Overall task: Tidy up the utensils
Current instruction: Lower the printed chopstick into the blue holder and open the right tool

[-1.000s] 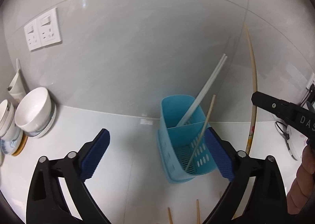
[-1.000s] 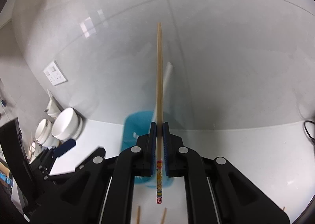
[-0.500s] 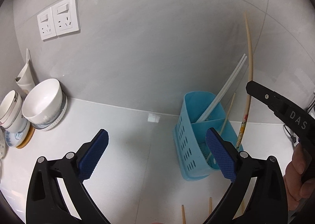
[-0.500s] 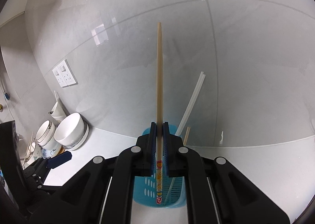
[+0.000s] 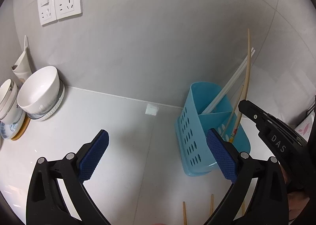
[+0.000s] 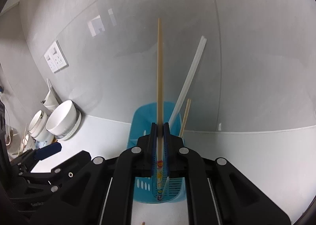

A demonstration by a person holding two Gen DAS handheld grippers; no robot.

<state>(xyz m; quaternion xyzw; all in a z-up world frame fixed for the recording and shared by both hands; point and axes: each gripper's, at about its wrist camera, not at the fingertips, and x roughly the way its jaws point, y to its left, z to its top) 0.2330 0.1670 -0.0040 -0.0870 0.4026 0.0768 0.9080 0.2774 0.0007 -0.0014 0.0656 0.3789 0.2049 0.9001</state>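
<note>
A blue perforated utensil caddy (image 5: 195, 142) (image 6: 142, 122) stands on the white counter by the wall. White chopsticks (image 5: 231, 84) (image 6: 189, 78) and one wooden chopstick (image 6: 185, 116) lean in it. My right gripper (image 6: 160, 126) is shut on a wooden chopstick (image 6: 159, 71) (image 5: 247, 71) with a painted lower end, which hangs inside the caddy's near compartment. My left gripper (image 5: 156, 146) stands open and empty to the left of the caddy, its right pad (image 5: 221, 155) in front of the caddy's side.
White bowls (image 5: 39, 90) and cups are stacked at the left by the wall, under a double socket (image 5: 59, 1). Two wooden chopstick tips (image 5: 197, 213) lie on the counter near the bottom edge. A hand shows at the right edge.
The right gripper has come down with its chopstick, whose painted end now sits inside the caddy. In the left wrist view the caddy has slid rightward and the sockets lower.
</note>
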